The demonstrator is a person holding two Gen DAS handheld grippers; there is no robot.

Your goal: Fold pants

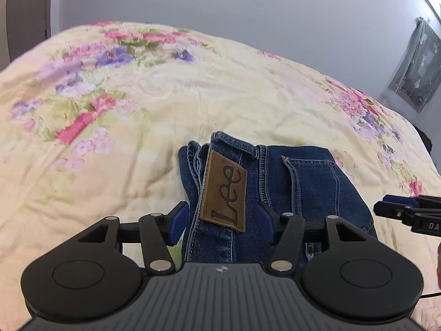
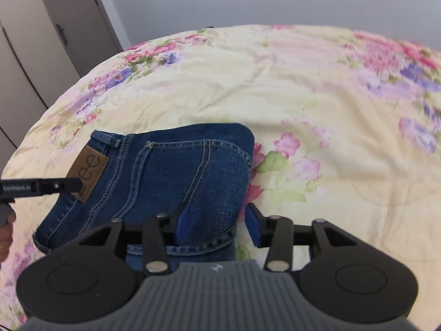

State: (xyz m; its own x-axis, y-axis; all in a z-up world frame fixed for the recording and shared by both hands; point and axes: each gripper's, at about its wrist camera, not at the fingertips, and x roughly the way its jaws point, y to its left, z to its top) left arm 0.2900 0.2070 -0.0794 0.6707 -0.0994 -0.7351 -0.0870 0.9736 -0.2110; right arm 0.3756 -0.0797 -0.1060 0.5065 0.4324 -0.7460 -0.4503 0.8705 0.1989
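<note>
Folded blue jeans [image 1: 308, 182] with a brown leather Lee patch [image 1: 224, 193] lie on the floral bedspread [image 1: 165, 104]. My left gripper [image 1: 222, 219] is open, its blue pads either side of the waistband end by the patch. The right gripper shows at the right edge of the left wrist view [image 1: 386, 207]. In the right wrist view the jeans [image 2: 171, 176] lie in a compact bundle. My right gripper [image 2: 217, 224] is open, its pads straddling the near right corner of the bundle. The left gripper's finger [image 2: 63, 186] reaches in over the patch [image 2: 88, 172].
The bedspread [image 2: 330, 110] spreads wide beyond and beside the jeans. A grey wardrobe [image 2: 41, 41] stands past the bed's left edge. A pale wall lies behind, with a green cloth hanging [image 1: 416, 63] at far right.
</note>
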